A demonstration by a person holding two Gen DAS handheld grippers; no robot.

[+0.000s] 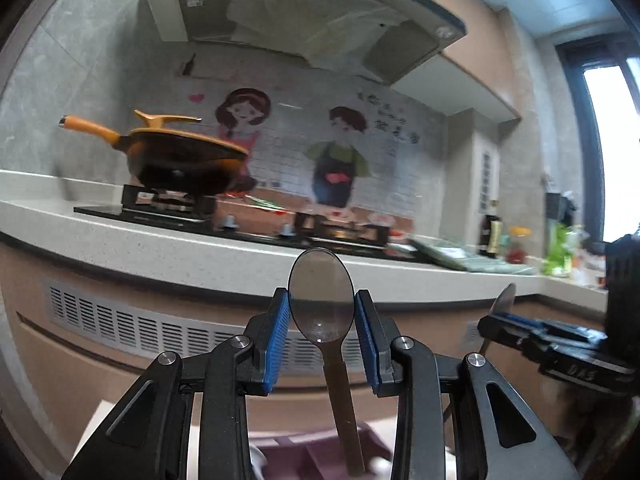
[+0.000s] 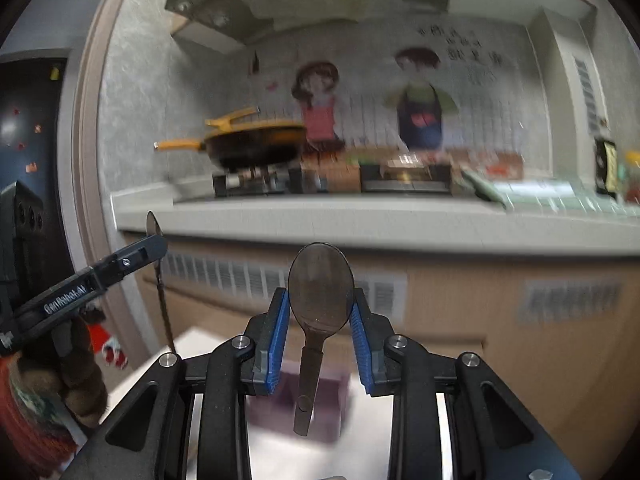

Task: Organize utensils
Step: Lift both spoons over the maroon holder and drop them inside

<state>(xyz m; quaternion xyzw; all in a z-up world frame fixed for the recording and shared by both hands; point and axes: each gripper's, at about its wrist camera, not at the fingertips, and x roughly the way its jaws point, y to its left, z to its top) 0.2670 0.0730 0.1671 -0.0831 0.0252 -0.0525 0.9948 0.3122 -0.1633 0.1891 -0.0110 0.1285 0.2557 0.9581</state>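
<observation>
Spoons clamped by the bowl, left gripper [image 1: 321,312] and right gripper [image 2: 320,308], so your handles hang free for slotting into purple organizer [image 2: 320,404].

An orange-handled pan [image 1: 180,156] sits on the stove [image 1: 168,200]; a range hood [image 1: 320,20] hangs above; bottles [image 1: 494,234] stand right.

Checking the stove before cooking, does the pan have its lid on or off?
On. The orange lid sits flat over the pan on the burner.

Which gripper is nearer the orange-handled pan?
Left. The left gripper, holding a spoon, sits on the pan's side; the right gripper, also holding a spoon, sits farther right.
</observation>
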